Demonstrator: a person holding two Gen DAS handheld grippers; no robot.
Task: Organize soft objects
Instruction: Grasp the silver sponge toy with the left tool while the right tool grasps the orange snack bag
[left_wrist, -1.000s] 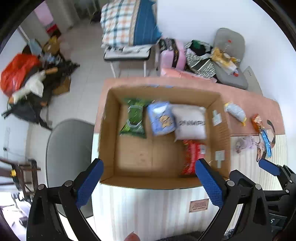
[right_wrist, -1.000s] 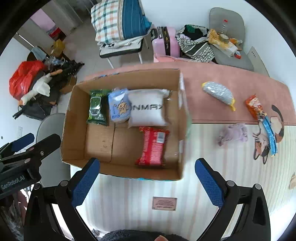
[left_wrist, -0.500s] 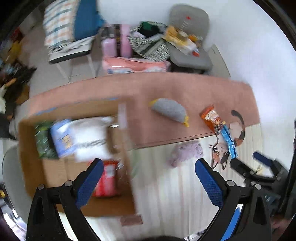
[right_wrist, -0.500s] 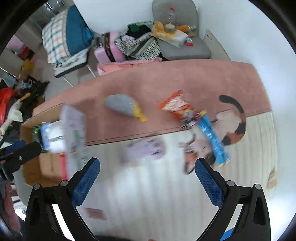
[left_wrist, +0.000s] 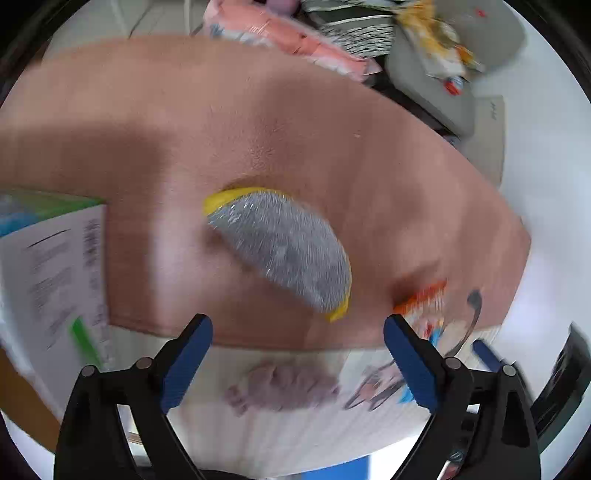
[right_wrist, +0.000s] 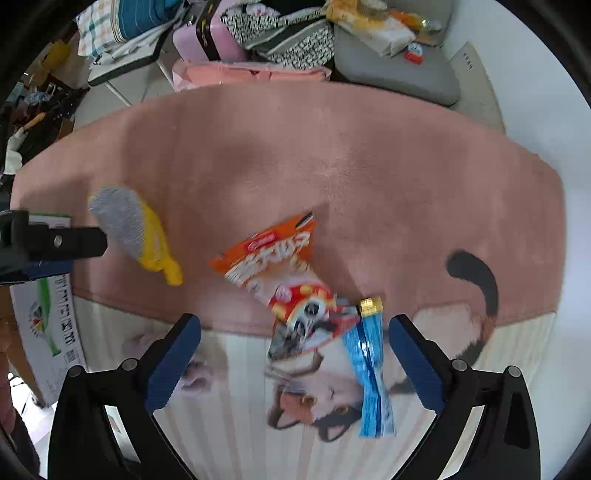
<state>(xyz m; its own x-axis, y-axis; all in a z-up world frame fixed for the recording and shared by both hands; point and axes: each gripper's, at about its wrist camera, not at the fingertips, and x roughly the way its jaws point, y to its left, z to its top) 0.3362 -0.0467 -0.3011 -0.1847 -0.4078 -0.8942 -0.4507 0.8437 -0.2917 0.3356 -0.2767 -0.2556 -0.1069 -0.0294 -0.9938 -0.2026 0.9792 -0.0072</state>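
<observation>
A grey and yellow soft pouch (left_wrist: 280, 251) lies on the pink mat (left_wrist: 295, 129), just ahead of my left gripper (left_wrist: 297, 354). Its jaws are closing with nothing pressed between them; a blurred purple plush (left_wrist: 284, 384) shows on the mat under the gap. My right gripper (right_wrist: 293, 360) is open above an orange snack bag (right_wrist: 277, 266) and a blue packet (right_wrist: 369, 373), gripping neither. In the right wrist view the grey and yellow pouch (right_wrist: 129, 225) lies to the left, with the left gripper's black finger (right_wrist: 66, 243) beside it. The purple plush (right_wrist: 195, 369) is partly hidden by my right gripper's finger.
The cardboard box's white printed flap (left_wrist: 55, 266) stands at the left edge of the mat (right_wrist: 48, 325). The mat bears a cat picture (right_wrist: 325, 402). Behind the table are a grey chair (right_wrist: 399, 70) with clutter, a pink suitcase (right_wrist: 207, 40) and piled clothes.
Both views have swept right from the open box to the mat and come much closer to it. The left gripper's fingers stand slightly narrower than before.
</observation>
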